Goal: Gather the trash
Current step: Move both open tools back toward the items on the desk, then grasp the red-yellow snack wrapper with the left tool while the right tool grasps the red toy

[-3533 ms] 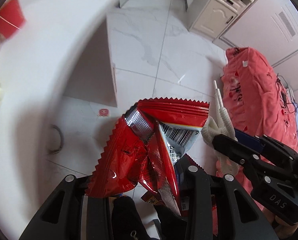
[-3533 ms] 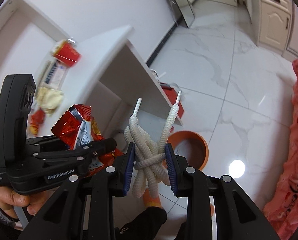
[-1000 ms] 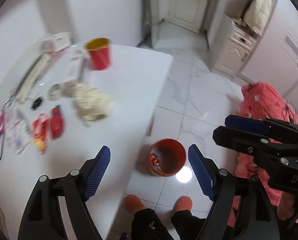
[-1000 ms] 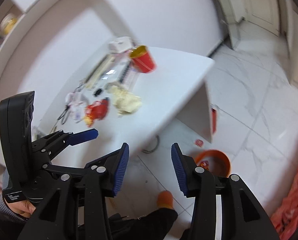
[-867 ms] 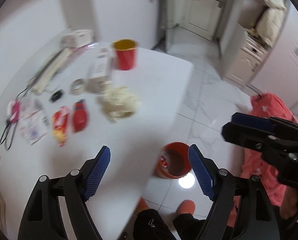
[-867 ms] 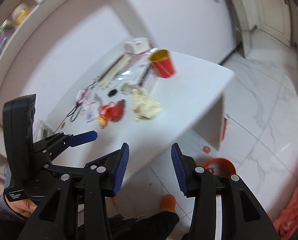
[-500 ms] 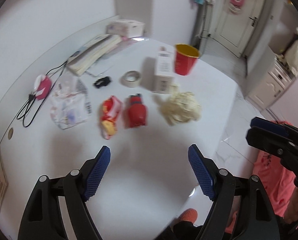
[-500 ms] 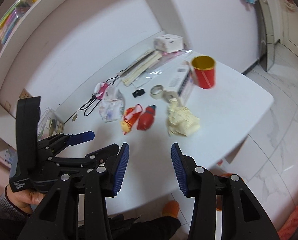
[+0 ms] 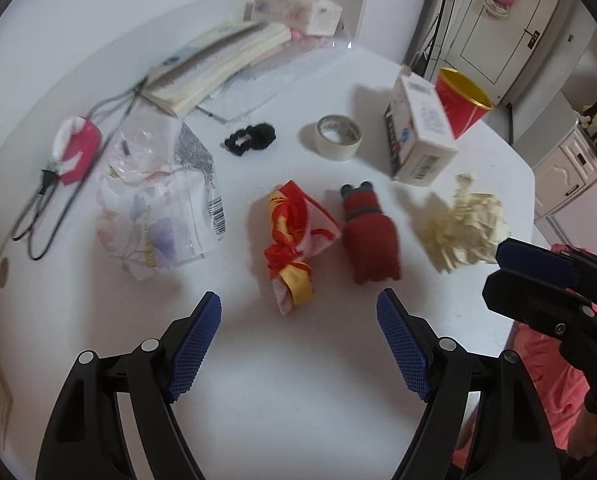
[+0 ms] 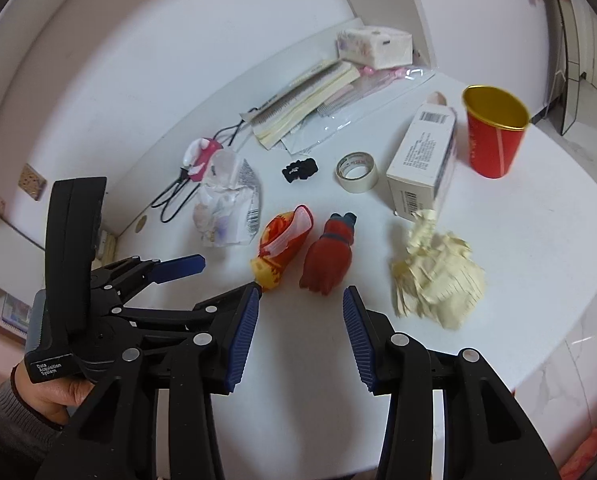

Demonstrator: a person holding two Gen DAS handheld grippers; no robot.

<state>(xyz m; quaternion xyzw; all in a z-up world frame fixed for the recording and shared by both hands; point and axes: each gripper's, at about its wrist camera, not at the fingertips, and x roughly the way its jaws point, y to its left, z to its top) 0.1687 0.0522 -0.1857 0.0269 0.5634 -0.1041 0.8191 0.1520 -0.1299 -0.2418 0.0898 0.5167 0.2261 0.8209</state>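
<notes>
On the white table [image 9: 318, 392] lie a red-and-yellow crumpled wrapper [image 9: 294, 240], a dark red crumpled piece [image 9: 372, 236] and a cream wad of shredded paper [image 9: 462, 228]. My left gripper [image 9: 298, 308] hangs open and empty just short of the red-and-yellow wrapper. In the right wrist view, my right gripper [image 10: 301, 300] stands open and empty, close before the dark red piece [image 10: 328, 258], with the red-and-yellow wrapper [image 10: 282, 246] to its left and the cream wad [image 10: 438, 276] to its right. The left gripper [image 10: 214, 280] is beside it on the left, held by a hand [image 10: 54, 392].
Farther back stand a white box [image 9: 418, 136], a red cup [image 9: 460, 102], a tape roll [image 9: 338, 138], a black hair tie [image 9: 250, 140], a crumpled plastic pack [image 9: 158, 200], books [image 9: 218, 68] and a tissue box [image 9: 298, 10]. The table's edge runs on the right, with tiled floor [image 10: 578, 364] below.
Earlier the left gripper held a red snack bag and the right a white rope; both are empty now. The views swung from the orange floor bin onto the table top.
</notes>
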